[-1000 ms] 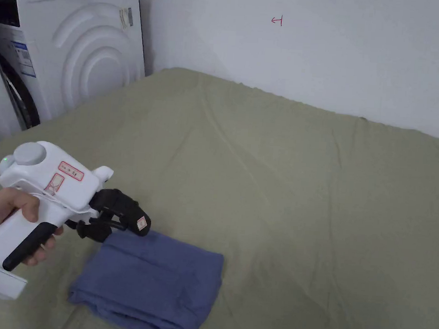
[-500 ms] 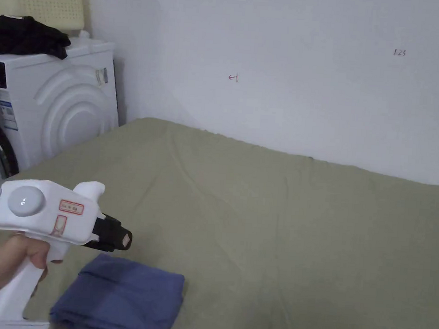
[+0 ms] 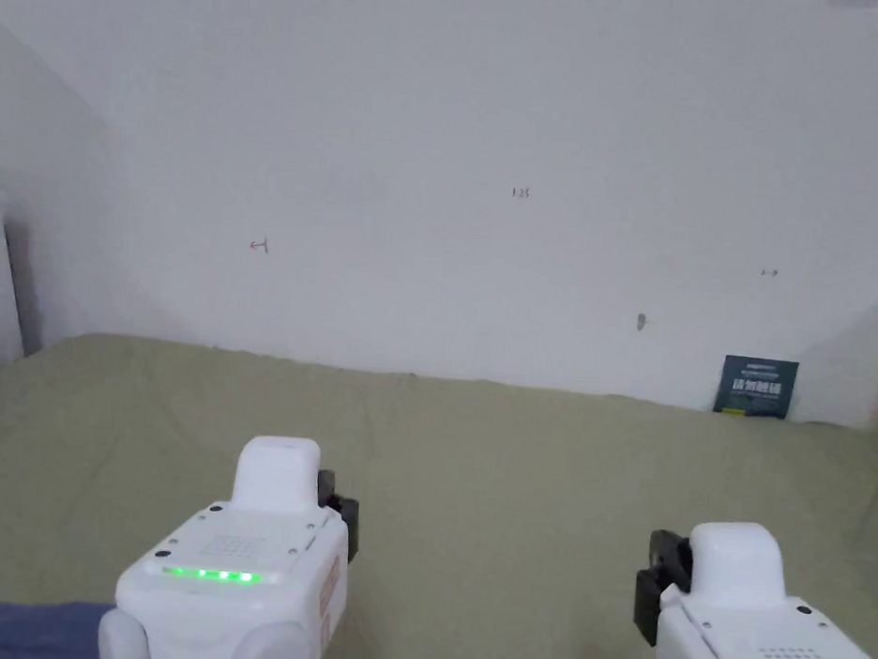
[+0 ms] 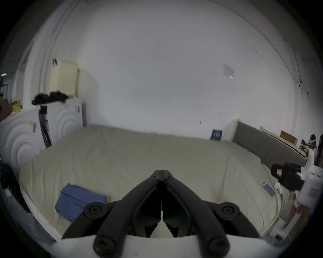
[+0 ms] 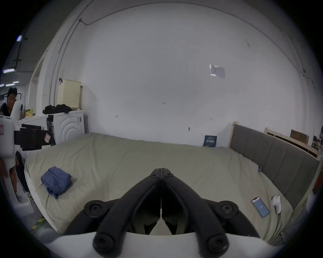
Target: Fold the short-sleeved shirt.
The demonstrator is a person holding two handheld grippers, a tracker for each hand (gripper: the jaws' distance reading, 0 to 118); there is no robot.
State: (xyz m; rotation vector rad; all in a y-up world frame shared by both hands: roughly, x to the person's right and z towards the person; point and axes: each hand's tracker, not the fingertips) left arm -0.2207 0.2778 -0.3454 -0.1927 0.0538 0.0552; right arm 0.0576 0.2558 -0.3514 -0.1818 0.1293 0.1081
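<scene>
I count two grippers, one shirt, one phone, one book and two washing machines. My left gripper (image 4: 161, 172) has its jaws pressed together on nothing, tips meeting above the sheet. My right gripper (image 5: 161, 170) is the same: jaws closed tip to tip, nothing between them. From the head view both white bodies sit low in frame, the left at about 7 o'clock and the right at about 5 o'clock, both pointing at the wall (image 3: 496, 160).

The folded blue shirt (image 4: 78, 200) lies on the bed (image 4: 139, 157) near its left front corner. In the left gripper view it sits at roughly 8 o'clock from the closed tips, apart from them. In the right gripper view it lies at 9 o'clock, well apart from the tips. In the head view just a blue corner shows at the bottom left edge, beside the left gripper's body.

The bed wears an olive-green sheet, lightly creased. A grey padded headboard (image 5: 272, 157) stands along its right side, with the phone (image 5: 260, 206) lying near it. The dark book (image 3: 756, 386) leans against the white wall at the far edge. The washing machines (image 5: 70, 124) stand at left, dark clothes (image 5: 56, 108) heaped on top. A person (image 5: 8, 104) shows at the far left.
</scene>
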